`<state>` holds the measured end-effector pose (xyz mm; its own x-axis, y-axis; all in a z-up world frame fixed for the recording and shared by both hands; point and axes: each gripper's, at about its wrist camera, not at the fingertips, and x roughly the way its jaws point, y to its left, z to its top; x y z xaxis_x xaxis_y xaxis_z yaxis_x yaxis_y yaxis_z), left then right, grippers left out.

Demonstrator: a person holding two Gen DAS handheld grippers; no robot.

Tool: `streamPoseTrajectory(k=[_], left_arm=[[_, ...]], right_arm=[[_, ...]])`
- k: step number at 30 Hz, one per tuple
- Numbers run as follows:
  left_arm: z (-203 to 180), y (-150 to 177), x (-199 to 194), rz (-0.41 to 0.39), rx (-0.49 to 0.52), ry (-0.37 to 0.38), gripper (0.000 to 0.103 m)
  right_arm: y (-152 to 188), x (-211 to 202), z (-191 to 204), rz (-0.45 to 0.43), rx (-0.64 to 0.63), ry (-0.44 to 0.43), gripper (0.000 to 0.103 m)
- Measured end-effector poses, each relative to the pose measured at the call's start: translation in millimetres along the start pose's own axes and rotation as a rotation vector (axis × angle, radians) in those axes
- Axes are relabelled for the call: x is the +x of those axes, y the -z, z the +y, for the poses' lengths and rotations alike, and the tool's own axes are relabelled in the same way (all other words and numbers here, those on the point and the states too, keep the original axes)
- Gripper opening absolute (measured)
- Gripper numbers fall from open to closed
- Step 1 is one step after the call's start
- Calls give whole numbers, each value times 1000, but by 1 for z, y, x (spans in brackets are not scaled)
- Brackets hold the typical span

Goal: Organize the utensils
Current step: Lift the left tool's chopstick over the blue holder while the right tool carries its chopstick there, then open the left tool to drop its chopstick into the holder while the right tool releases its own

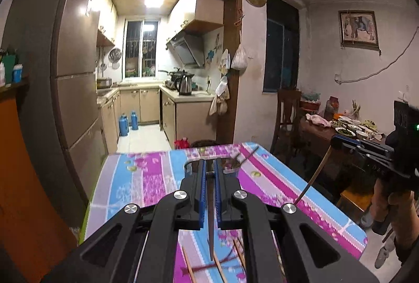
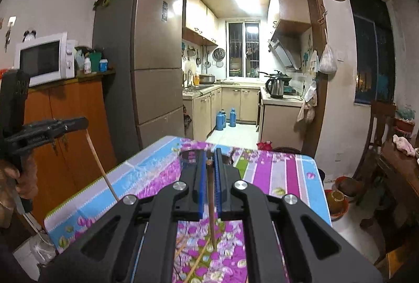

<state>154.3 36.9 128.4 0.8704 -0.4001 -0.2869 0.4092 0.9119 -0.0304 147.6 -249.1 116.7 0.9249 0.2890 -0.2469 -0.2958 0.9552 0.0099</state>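
While no writing reads, left tongs (image 1: 209, 173) clamp chopstick (image 1: 211, 230), right tongs (image 2: 209, 165) clamp another chopstick (image 2: 211, 217)

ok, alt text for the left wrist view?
The left gripper, shut on a chopstick, is above a floral tablecloth where more chopsticks lie. At right, the right gripper holds another chopstick; a kitchen doorway is behind.

Two grippers, left (image 1: 209, 165) and right (image 2: 209, 154), each hold one chopstick (image 1: 210, 225); three more chopsticks (image 1: 189, 267) lie on one table (image 1: 131, 178).
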Motion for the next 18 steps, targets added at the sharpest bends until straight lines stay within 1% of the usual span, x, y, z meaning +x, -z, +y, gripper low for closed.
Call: streamPoseTrajectory(k=[5, 7, 11, 14, 16, 18], left_arm=[[-7, -51, 21, -72, 50, -17, 7], [-10, -74, 37, -103, 72, -26, 7], [-12, -103, 70, -128, 91, -36, 7], [-11, -114, 105, -116, 90, -43, 7], [-9, -116, 125, -110, 93, -51, 7], [-2, -116, 145, -92, 82, -54, 7]], right_arm=[[-53, 16, -11, -49, 31, -12, 5], [-76, 25, -15, -73, 47, -17, 5], [-106, 47, -18, -111, 38, 4, 5], [-118, 72, -23, -113, 41, 24, 5], [-119, 90, -27, -101, 54, 23, 5], [-116, 111, -31, -92, 54, 41, 5]])
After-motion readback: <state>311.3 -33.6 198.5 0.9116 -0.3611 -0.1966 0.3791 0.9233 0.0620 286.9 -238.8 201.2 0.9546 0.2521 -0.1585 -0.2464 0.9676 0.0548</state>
